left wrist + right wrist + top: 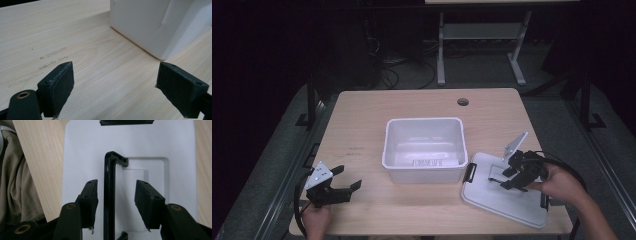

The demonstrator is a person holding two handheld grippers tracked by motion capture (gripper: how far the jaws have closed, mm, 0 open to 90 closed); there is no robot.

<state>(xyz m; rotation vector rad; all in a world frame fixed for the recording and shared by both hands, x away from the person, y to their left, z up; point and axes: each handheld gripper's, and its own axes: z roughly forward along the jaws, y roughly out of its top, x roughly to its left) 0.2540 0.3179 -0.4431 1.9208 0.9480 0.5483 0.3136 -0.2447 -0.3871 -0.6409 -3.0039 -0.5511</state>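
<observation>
Right gripper (116,202) is hovering over the lid with its jaws set fairly wide on either side of the black handle (109,195), not yet closing on it; left gripper (337,186) is waiting wide and holding nothing at the near left of the counter (362,125), its jaws pointing toward the bin.

Going down in size: the pale wood counter is carrying everything; the white bin (424,150) is sitting open near its middle; the white lid (504,192) is lying flat just beside the bin at the near right, one black latch (470,172) showing at the edge nearest the bin; the handle is standing raised at the lid's centre recess.

The lid is looking like thin, stiff, light plastic with a smooth and probably slippery face, so the raised handle is seeming the surest place to grip; its bar is narrow and rigid, and squeezing it midway should be keeping the lid from tipping.

Some dark lettering is showing on the bin's near wall, too blurred to read.
</observation>
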